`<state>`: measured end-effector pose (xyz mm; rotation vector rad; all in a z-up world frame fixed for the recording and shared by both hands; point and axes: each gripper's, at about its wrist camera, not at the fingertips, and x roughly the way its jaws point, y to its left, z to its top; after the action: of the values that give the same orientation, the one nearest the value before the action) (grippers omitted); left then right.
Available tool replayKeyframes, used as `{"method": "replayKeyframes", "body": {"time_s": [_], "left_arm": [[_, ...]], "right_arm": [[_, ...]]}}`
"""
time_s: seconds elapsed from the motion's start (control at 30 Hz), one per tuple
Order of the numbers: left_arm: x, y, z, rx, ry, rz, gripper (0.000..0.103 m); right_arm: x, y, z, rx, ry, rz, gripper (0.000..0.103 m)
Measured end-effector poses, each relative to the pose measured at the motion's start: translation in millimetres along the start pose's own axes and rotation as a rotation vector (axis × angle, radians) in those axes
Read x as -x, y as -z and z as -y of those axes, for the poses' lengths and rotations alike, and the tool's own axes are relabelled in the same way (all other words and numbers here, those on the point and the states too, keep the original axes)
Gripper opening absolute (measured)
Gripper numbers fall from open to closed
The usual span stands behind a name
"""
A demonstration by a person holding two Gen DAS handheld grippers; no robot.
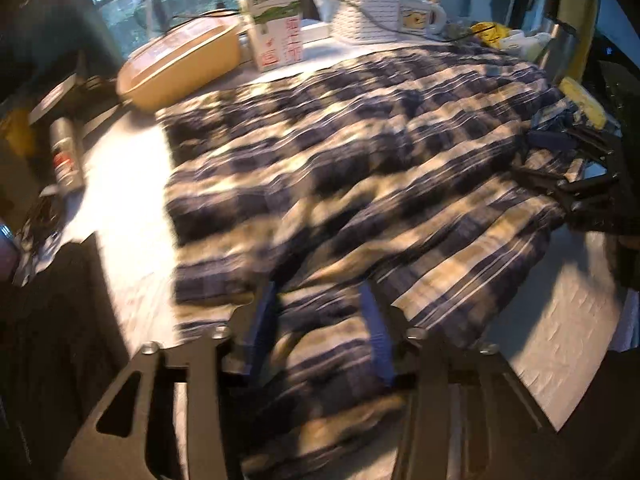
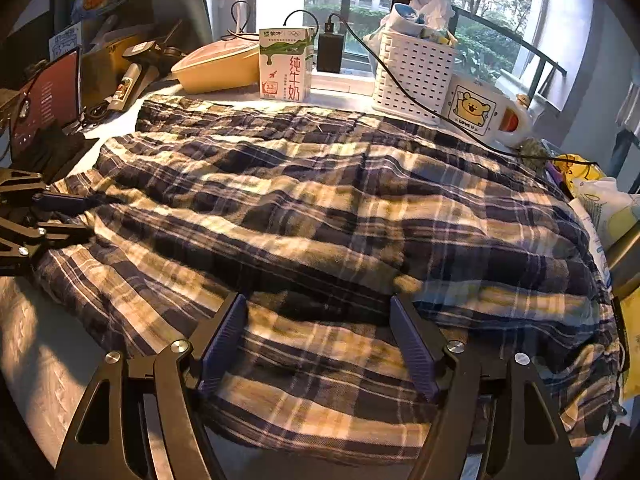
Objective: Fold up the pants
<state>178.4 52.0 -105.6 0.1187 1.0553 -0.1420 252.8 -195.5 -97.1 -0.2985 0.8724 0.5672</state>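
I see the navy, cream and tan plaid cotton pants [image 2: 320, 216] lying rumpled across the pale textured tabletop [image 2: 36, 344], covering most of it. My right gripper [image 2: 320, 344] stands with its blue-padded fingers [image 2: 224, 344] apart, plaid cloth lying between them but not pinched. My left gripper [image 1: 320, 336] is also spread, a fold of the pants between its fingers without being squeezed; that view is blurred, so I cannot tell whether a pad brushes the fabric.

The near hem runs just beyond my right fingers, with a bare strip of table at the lower left. In the left view, bare table shows to the left of the cloth and at the lower right.

The far edge is crowded: a green-and-white milk carton [image 2: 285, 65], a tan oval lidded dish [image 2: 216, 66], a white perforated plastic basket [image 2: 416, 76] and a white bear-print mug [image 2: 476, 110] sit just beyond the pants. A black cable [image 2: 404, 92] trails along the cloth's far right side.
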Motion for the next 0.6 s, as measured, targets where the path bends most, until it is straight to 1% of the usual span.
{"method": "replayKeyframes", "body": {"time_s": [0.03, 0.13, 0.2, 0.27, 0.33, 0.37, 0.4, 0.5, 0.57, 0.6], "left_arm": [[2, 4, -4, 0.008, -0.019, 0.0, 0.064], [9, 11, -18, 0.07, -0.038, -0.005, 0.064], [23, 13, -20, 0.09, -0.02, 0.032, 0.063], [42, 9, -10, 0.063, 0.03, 0.11, 0.063], [54, 4, 10, 0.006, 0.073, 0.18, 0.063], [54, 2, 20, -0.022, 0.078, 0.188, 0.063], [50, 0, 30, -0.049, 0.076, 0.175, 0.063], [24, 1, 49, -0.091, 0.056, 0.097, 0.063], [12, 11, 53, -0.089, 0.045, 0.038, 0.063], [11, 17, 53, -0.084, 0.049, 0.032, 0.063]], "right_arm": [[0, 1, 1, -0.002, 0.006, -0.003, 0.076], [6, 7, 9, -0.021, 0.053, -0.016, 0.077], [12, 9, 14, -0.049, 0.078, -0.021, 0.077], [22, 7, 13, -0.07, 0.052, 0.003, 0.077], [33, 1, -1, -0.054, -0.017, 0.051, 0.077], [36, -3, -10, -0.039, -0.048, 0.067, 0.077], [36, -8, -26, -0.009, -0.092, 0.08, 0.077], [27, -12, -60, 0.075, -0.109, 0.07, 0.077], [15, -7, -75, 0.108, -0.124, 0.024, 0.077], [10, -4, -79, 0.12, -0.116, 0.001, 0.077]]}}
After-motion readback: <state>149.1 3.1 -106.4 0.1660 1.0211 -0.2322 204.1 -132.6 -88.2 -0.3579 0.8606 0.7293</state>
